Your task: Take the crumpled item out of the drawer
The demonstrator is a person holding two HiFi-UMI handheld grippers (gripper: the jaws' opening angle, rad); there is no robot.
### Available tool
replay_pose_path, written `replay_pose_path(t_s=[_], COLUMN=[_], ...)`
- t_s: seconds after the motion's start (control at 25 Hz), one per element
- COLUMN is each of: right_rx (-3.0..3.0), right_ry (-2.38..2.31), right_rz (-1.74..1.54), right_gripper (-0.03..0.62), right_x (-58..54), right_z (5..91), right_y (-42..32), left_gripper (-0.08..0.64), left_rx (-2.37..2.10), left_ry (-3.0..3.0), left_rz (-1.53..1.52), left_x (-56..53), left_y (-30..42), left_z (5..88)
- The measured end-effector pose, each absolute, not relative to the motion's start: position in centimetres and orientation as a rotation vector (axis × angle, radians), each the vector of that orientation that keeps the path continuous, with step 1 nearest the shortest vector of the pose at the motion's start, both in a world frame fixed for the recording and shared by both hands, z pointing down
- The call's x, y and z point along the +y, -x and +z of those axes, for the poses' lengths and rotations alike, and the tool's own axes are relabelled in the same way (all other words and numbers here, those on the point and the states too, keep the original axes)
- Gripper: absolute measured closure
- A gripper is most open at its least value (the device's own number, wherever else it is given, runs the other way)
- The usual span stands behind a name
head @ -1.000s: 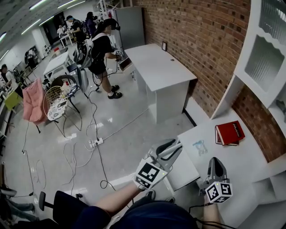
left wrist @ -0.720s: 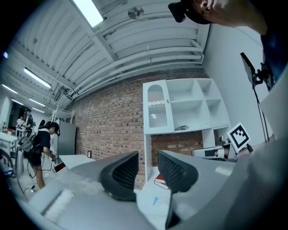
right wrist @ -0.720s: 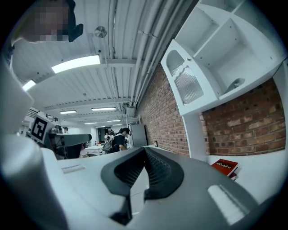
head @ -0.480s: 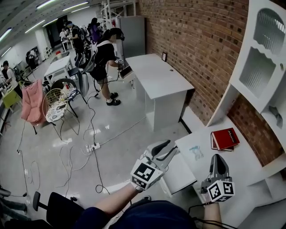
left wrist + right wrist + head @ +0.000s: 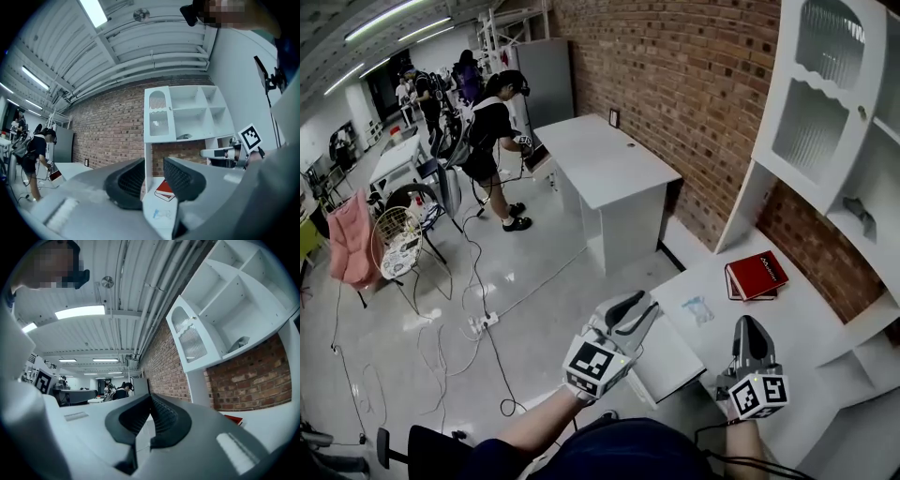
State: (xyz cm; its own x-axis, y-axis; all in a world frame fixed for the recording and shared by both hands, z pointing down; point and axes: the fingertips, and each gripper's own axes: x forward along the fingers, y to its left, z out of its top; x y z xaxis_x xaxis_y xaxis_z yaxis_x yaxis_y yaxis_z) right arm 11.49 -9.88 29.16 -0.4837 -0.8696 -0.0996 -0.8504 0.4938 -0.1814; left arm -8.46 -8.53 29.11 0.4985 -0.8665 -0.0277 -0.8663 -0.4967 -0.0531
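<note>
Crumpled item (image 5: 697,309) lies on the white tabletop (image 5: 811,323), near the red book (image 5: 757,275) but apart from it. My left gripper (image 5: 636,307) hovers by the tabletop's near edge, pointing toward that spot; its fingers (image 5: 125,182) are spread with nothing between them, and they are closing. My right gripper (image 5: 751,328) hangs over the tabletop closer to me, its fingers (image 5: 166,420) pressed together and empty. A white shelf unit (image 5: 825,103) stands against the brick wall (image 5: 694,94).

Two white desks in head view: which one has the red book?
The near desk under the white cabinet carries the red book; the far desk shows no book.
</note>
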Motion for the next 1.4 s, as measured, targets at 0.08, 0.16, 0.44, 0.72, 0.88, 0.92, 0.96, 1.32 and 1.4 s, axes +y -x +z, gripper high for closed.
replay_pose_path(t_s=[0.08, 0.16, 0.44, 0.72, 0.88, 0.92, 0.96, 1.32, 1.4], right_rx=[2.547, 2.539, 2.515, 2.484, 2.478, 2.478, 2.479, 2.489, 2.492], right_ry=[1.51, 1.53, 1.614, 1.723, 1.744, 1.748, 1.75, 1.74, 1.738], right_rz=[-0.171, -0.169, -0.137, -0.17, -0.171, -0.171, -0.171, -0.196, -0.198], right_gripper=[0.591, 0.591, 0.591, 0.591, 0.591, 0.591, 0.591, 0.591, 0.591], right_x=[-9.7, -9.6, -10.2, -10.1, -10.3, -10.4, -10.5, -11.3, -11.5], right_z=[29.5, 29.5, 29.9, 31.4, 31.4, 31.5, 31.5, 32.0, 32.1], right_y=[-11.8, -12.0, -13.5, -16.3, -16.8, -16.8, -16.9, -16.4, -16.4], left_gripper=[0.426, 0.426, 0.431, 0.431, 0.431, 0.431, 0.431, 0.431, 0.431], left_rx=[1.546, 1.558, 1.566, 1.561, 1.506, 1.499, 1.495, 1.469, 1.468], left_ry=[2.671, 2.669, 2.684, 2.785, 2.779, 2.78, 2.784, 2.813, 2.815], left_rz=[-0.011, -0.004, 0.014, -0.024, -0.007, -0.005, -0.006, -0.026, -0.029], left_x=[-8.6, -8.8, -11.0, -12.4, -13.2, -13.3, -13.4, -14.0, -14.2], left_y=[8.8, 9.4, 9.9, 7.9, 7.4, 7.3, 7.2, 6.9, 6.8], left_z=[29.3, 29.1, 29.6, 31.9, 32.0, 32.1, 32.2, 32.8, 32.9])
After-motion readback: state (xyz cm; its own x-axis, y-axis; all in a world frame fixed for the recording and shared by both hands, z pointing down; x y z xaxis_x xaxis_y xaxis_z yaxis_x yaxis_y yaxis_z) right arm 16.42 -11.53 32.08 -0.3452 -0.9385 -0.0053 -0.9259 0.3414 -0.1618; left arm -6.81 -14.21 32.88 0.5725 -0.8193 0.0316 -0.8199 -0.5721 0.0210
